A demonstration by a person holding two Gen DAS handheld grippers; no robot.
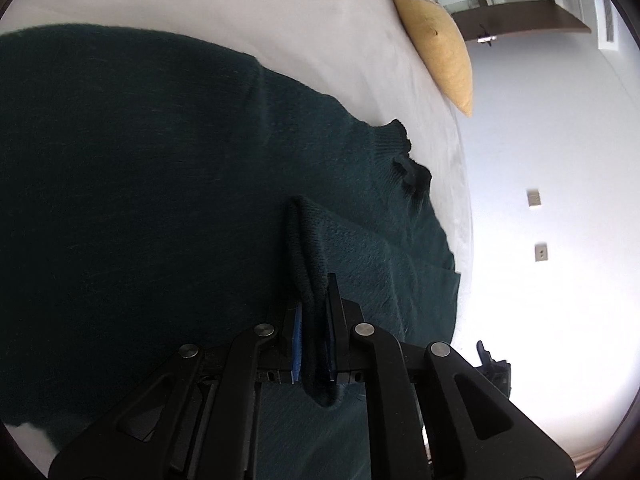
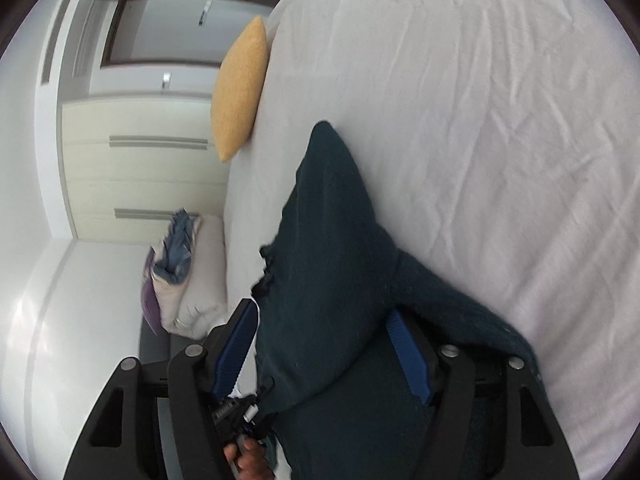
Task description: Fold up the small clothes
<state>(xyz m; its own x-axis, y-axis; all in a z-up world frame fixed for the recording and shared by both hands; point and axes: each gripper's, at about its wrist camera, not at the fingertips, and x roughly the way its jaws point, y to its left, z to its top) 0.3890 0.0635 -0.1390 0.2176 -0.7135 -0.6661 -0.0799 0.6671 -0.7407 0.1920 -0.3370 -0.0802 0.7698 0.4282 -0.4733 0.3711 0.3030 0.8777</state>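
Note:
A dark green knit sweater (image 1: 140,184) lies spread on the white bed (image 1: 280,8). My left gripper (image 1: 314,300) is shut on a ribbed edge of the sweater, which stands up as a narrow fold between the blue pads. In the right wrist view the sweater (image 2: 332,264) is bunched between the wide-set jaws of my right gripper (image 2: 324,348). The fabric lies against the right blue pad (image 2: 408,356) and drapes over that finger. A thin white gap shows beside the left pad (image 2: 238,344), so this gripper is open.
A yellow cushion (image 1: 436,36) (image 2: 240,88) leans at the bed's edge. A pile of pale and blue cloth (image 2: 188,276) sits beside the bed (image 2: 480,120), in front of a white wardrobe (image 2: 140,140). A person's fingers (image 2: 248,456) show below the right gripper.

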